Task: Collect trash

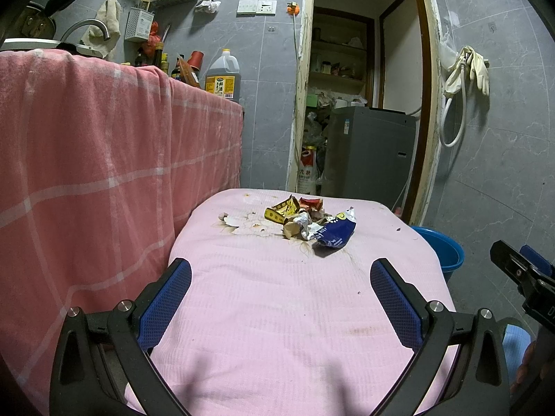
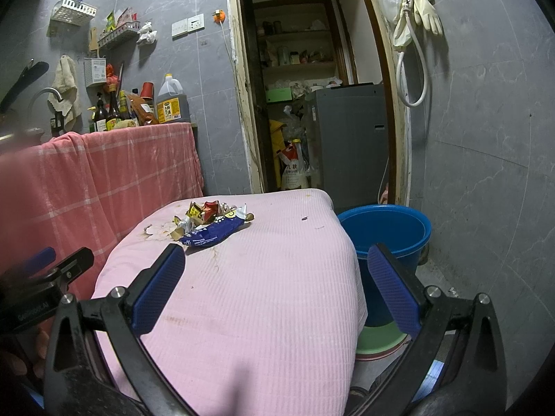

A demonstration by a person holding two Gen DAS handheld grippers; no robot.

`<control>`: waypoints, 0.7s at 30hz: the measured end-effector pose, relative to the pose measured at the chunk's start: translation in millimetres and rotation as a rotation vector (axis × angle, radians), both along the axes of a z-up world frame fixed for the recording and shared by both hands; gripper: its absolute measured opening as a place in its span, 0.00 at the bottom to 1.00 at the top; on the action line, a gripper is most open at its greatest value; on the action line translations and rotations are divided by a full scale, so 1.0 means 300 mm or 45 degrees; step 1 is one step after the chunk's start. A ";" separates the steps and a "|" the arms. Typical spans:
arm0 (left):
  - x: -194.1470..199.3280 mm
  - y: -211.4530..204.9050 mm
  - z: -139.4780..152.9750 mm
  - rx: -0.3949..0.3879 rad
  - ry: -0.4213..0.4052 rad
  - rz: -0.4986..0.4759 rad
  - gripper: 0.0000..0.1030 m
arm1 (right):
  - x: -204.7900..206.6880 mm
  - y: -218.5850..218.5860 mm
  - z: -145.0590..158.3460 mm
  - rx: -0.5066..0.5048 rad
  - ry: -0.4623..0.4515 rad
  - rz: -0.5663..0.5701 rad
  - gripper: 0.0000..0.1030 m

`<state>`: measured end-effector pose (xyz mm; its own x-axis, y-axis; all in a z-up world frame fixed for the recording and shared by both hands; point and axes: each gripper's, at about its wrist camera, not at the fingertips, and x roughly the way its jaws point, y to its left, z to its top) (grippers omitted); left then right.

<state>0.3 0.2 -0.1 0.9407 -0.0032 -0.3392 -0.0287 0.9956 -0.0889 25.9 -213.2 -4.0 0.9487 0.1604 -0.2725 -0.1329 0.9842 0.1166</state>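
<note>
Closest in, the left tongs (image 1: pixel 281 298) are spread wide with nothing between the blue-padded fingers (image 1: pixel 165 303), hovering over the near end of the pink-quilted surface (image 1: pixel 277 329). The right tongs (image 2: pixel 275 289) are equally wide apart and empty, straddling that surface's right-hand edge.

By my read the job hasn't started: every piece looks uncollected. The trash sits in one heap toward the far end of the surface, well clear of both tongs. There's a crumpled dark-blue foil snack wrapper (image 1: pixel 334 234) nearest the front, a yellow-and-red printed packet (image 1: pixel 281 210) behind it, and scrunched whitish-silver scraps (image 1: pixel 303 224) between. A few pale bits (image 1: pixel 230 221) lie just to the heap's left on a stained patch.

Now containers: a round blue plastic bucket (image 2: pixel 388 228) stands on the floor just beside the surface's right edge, and what shows of its inside looks empty. A green basin rim (image 2: pixel 380 341) peeks out beneath it; contents hidden.
</note>
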 end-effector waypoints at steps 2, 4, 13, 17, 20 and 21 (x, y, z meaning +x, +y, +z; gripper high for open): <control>0.000 0.000 0.000 0.001 0.000 0.000 0.98 | 0.000 0.000 0.000 0.001 0.000 0.000 1.00; 0.001 0.001 0.000 0.000 0.001 0.000 0.98 | 0.001 0.000 0.000 0.002 0.002 0.000 1.00; 0.000 0.000 0.000 0.000 0.002 0.001 0.98 | 0.003 -0.005 -0.002 0.003 0.003 0.000 1.00; 0.000 0.000 0.000 0.000 0.002 0.001 0.98 | 0.004 -0.004 -0.003 0.004 0.004 0.000 1.00; 0.001 0.000 0.000 0.000 0.002 0.001 0.98 | 0.005 -0.003 -0.001 0.004 0.003 0.000 1.00; 0.001 0.000 0.000 0.001 0.002 0.001 0.98 | 0.005 -0.003 -0.002 0.004 0.003 0.000 1.00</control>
<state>0.5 0.2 -0.1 0.9401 -0.0025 -0.3409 -0.0295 0.9956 -0.0885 27.5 -214.0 -4.6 0.9480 0.1615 -0.2741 -0.1329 0.9838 0.1199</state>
